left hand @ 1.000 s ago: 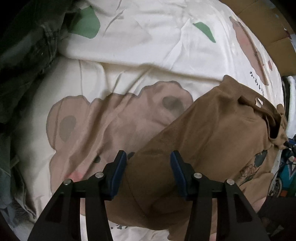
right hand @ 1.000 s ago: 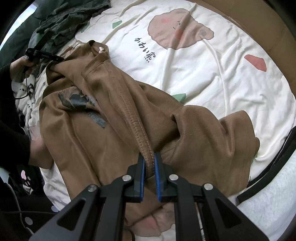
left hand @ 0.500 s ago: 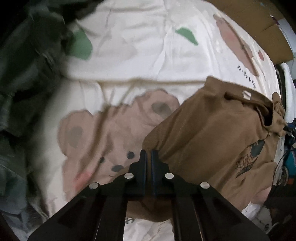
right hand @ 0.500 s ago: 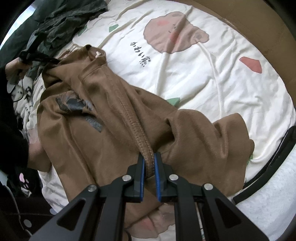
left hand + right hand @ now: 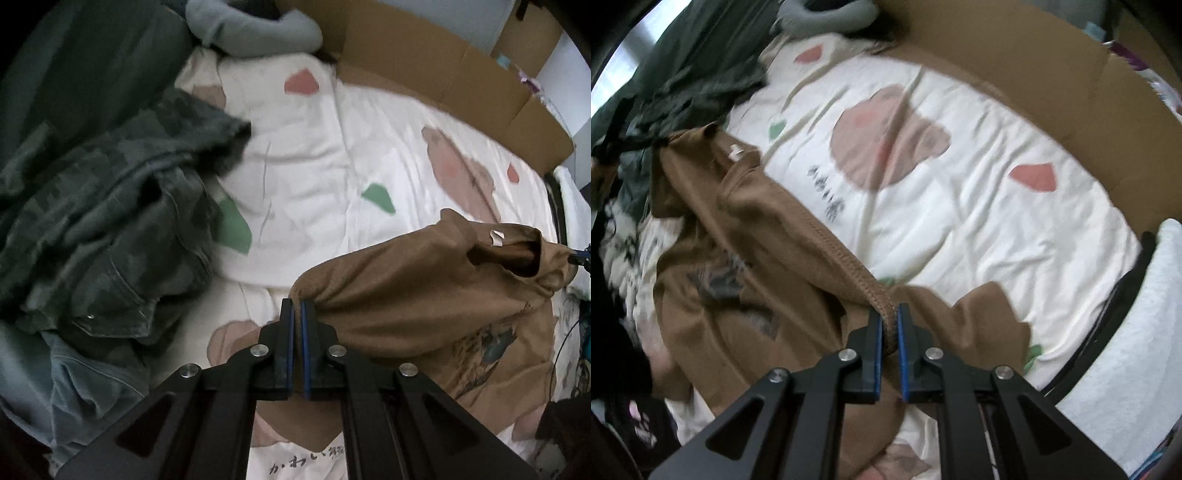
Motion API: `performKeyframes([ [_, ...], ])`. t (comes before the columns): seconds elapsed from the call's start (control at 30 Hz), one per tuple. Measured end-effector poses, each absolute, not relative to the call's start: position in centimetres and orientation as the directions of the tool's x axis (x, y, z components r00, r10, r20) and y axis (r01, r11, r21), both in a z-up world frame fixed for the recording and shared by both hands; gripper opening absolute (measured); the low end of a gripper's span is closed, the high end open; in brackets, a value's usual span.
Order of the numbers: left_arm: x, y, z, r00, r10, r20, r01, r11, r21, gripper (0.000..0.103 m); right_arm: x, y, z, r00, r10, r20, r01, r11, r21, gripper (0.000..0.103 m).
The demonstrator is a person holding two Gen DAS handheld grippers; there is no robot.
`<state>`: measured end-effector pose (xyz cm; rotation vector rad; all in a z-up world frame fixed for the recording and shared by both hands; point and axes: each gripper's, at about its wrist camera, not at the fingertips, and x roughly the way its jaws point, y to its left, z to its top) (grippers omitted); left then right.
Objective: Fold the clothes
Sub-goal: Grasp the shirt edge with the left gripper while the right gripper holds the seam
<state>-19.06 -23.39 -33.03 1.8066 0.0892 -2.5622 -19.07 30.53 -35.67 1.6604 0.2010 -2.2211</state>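
Left wrist view: the left tongs (image 5: 297,308), pressed together, pinch a gathered corner of the brown T-shirt (image 5: 424,295), whose cloth runs taut from the blue pads toward the right edge of the frame, where its open neckline with a small white label (image 5: 495,238) sags. A dark printed graphic (image 5: 491,347) shows on the lower part of the shirt. The garment is raised over a bed covered by a cream bedsheet (image 5: 314,155) printed with brown bear shapes, green and pink patches, and dark script. To the left lies a heap of dark green clothing (image 5: 110,206), with a pale blue denim garment (image 5: 85,373) below it. A grey plush item (image 5: 251,26) rests at the head of the bed, and flattened brown cardboard (image 5: 443,70) borders the far side. Right wrist view: the right tongs (image 5: 891,321), jaws closed, grip a stitched hem of the brown T-shirt (image 5: 768,236); the hem rises as a ridge from the pads toward the neck label (image 5: 735,150) at upper left. The rest of the shirt drapes in folds on the bedsheet (image 5: 979,221), one flap lying to the right of the tongs. The dark green clothing (image 5: 694,62) occupies the upper left, the cardboard (image 5: 1052,74) curves along the top and right, and a white textured blanket (image 5: 1137,332) with a black edge lies at the far right. Both views are somewhat blurred.
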Motion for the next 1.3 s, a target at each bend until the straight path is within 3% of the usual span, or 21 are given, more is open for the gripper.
performKeyframes([
  [0.47, -11.3, -19.7, -36.7, -0.417, 0.048, -0.908, 0.123, -0.986, -0.109, 0.003, -16.9, 31.5, -37.5, -0.216, -0.155, -0.964, 0.308, -0.948, 0.084, 0.006],
  [1.3, -2.1, -12.1, -42.1, -0.309, 0.23, -0.923, -0.047, -0.973, -0.226, 0.003, -12.3, 31.4, -38.8, -0.11, -0.141, -0.984, 0.194, -0.974, 0.118, 0.006],
])
